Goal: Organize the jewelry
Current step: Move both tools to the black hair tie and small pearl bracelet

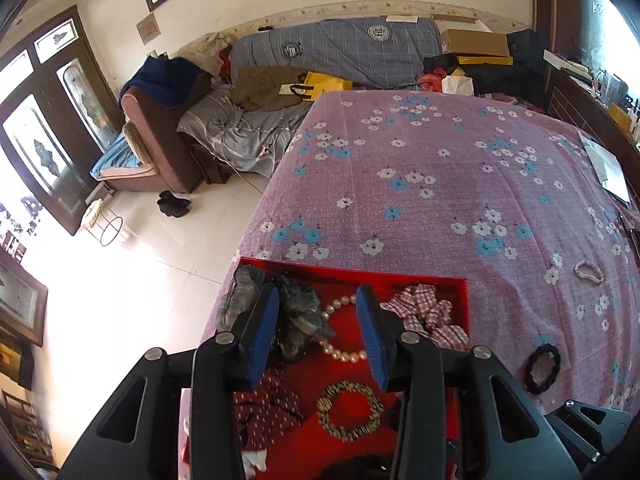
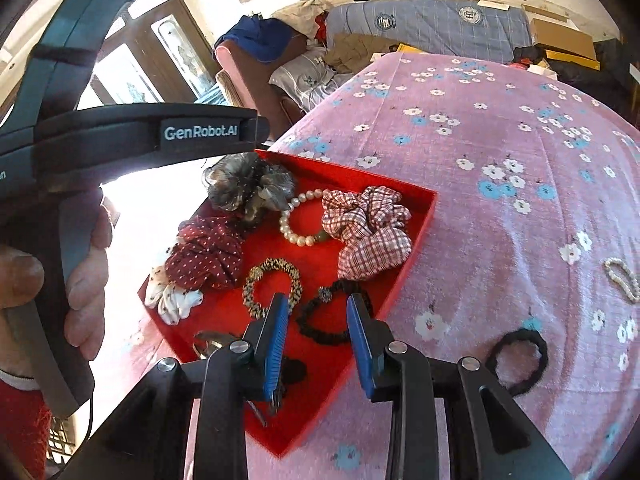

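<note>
A red tray [image 2: 416, 224] on the pink floral bed holds scrunchies and bracelets: a pearl bracelet [image 2: 298, 218], a plaid scrunchie [image 2: 368, 232], a leopard bracelet [image 2: 274, 286], a black beaded bracelet [image 2: 334, 320] and a dotted red scrunchie [image 2: 208, 252]. My right gripper [image 2: 318, 306] is open and empty, over the black beaded bracelet. My left gripper [image 1: 318, 300] is open and empty above the tray [image 1: 440, 280], over the pearl bracelet [image 1: 340, 328]. A black hair tie [image 2: 516, 356] and a small pearl bracelet [image 2: 622, 278] lie on the bedspread to the tray's right.
The bed [image 1: 440, 168] stretches ahead and right, its left edge dropping to a tiled floor [image 1: 132, 272]. A cluttered sofa [image 1: 280, 92] stands beyond. Papers [image 1: 606, 168] lie at the bed's far right. The left gripper's body [image 2: 132, 136] looms at the left of the right wrist view.
</note>
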Motion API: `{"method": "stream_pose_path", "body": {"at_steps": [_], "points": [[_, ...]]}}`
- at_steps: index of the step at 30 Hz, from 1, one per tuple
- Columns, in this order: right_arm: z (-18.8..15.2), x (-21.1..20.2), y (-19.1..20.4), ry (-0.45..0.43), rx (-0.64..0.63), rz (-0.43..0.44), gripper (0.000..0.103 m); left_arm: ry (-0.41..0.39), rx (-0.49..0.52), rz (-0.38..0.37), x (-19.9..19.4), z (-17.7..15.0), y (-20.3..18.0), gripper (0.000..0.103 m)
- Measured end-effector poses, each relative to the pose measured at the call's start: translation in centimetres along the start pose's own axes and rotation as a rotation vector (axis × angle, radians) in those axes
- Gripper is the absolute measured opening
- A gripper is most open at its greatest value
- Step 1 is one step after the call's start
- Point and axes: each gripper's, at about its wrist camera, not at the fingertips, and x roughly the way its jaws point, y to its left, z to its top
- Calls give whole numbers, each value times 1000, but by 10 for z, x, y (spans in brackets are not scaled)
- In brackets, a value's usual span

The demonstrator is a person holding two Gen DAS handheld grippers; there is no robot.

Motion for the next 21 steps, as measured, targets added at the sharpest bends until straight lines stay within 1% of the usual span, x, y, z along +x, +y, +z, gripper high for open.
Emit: {"method": "stream_pose_path", "body": {"at_steps": [9,21], "points": [[-23,-43,-30,-28,19,-18,34,-26,-9,14,-42,-13,-28,42],[-56,-96,-87,-53,77,-58,34,-34,11,-13,-73,-28,-86,42]]}}
